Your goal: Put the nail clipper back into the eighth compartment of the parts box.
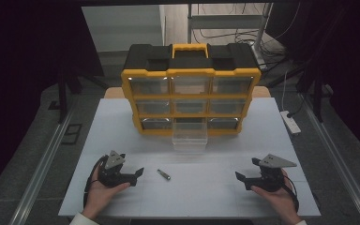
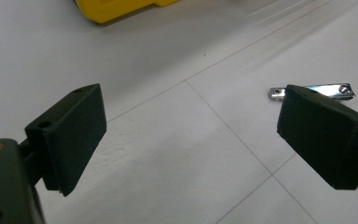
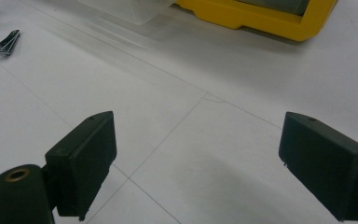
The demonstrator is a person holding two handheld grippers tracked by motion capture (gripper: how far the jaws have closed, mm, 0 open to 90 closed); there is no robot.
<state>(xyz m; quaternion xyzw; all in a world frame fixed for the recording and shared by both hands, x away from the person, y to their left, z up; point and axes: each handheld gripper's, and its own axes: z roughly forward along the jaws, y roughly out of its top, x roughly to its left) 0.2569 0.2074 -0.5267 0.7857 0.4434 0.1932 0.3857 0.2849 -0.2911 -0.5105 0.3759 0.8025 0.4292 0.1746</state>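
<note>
One nail clipper is seen lying flat on the white table, in front of the yellow drawer organizer and short of its single pulled-out clear drawer (nine drawers are counted in all). Two grippers are held low beyond the clipper, the left gripper nearer it, the right gripper well apart; both sets of jaws stand wide with nothing between them. Because the clipper is thin and smooth, it could likely be pushed along the table or squirted out of the pads if approached too high.
</note>
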